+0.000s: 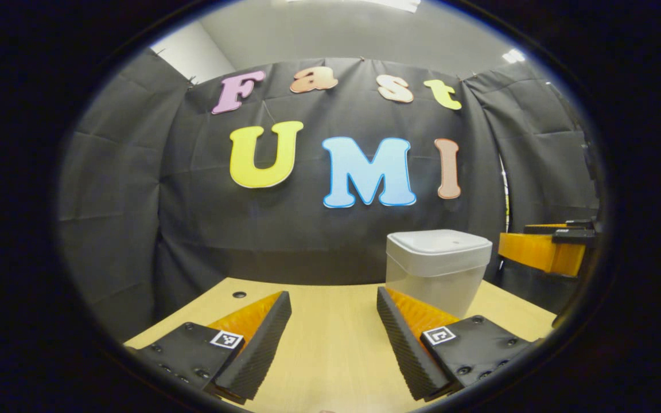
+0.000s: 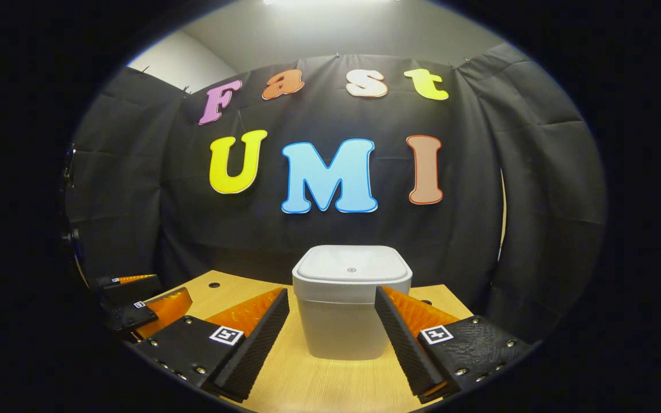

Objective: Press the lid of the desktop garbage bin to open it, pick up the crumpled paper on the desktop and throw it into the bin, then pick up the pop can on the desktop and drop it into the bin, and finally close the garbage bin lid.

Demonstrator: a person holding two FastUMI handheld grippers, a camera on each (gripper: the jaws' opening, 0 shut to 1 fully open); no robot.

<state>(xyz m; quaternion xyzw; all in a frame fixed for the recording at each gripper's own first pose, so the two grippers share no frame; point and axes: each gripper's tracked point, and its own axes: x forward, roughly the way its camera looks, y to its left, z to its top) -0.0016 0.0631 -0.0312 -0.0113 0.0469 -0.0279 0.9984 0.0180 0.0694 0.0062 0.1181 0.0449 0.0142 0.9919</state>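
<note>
Left gripper (image 1: 333, 312): jaws spread wide, holding nothing, hovering over bare desk (image 1: 330, 355). The same gripper shows at the far left of the right gripper view (image 2: 152, 304), low over the desk edge.
Bin, left gripper view (image 1: 437, 269): stands on the desk to the right of centre, beyond the right finger, well apart from it.
Right gripper (image 2: 331, 318): jaws released, empty, pointed straight at the bin with one finger to either side of it in the picture; no contact can be seen. It also shows at the right edge of the left gripper view (image 1: 545, 246), raised beside the bin.
Bin, right gripper view (image 2: 351, 307): pale body, upright, centred.
Lid (image 2: 352, 265): flat and closed, with a small dot at its middle.
Crumpled paper, pop can: location cannot be told.
Step in hand: the first, judged from the closed lid; pressing it open is not yet done.
Next move: likely calls for the right gripper to rise above the lid and press down on its top.
Writing: small square coded markers on the finger mounts (image 2: 226, 335); no brand or label readable on the bin.
</note>
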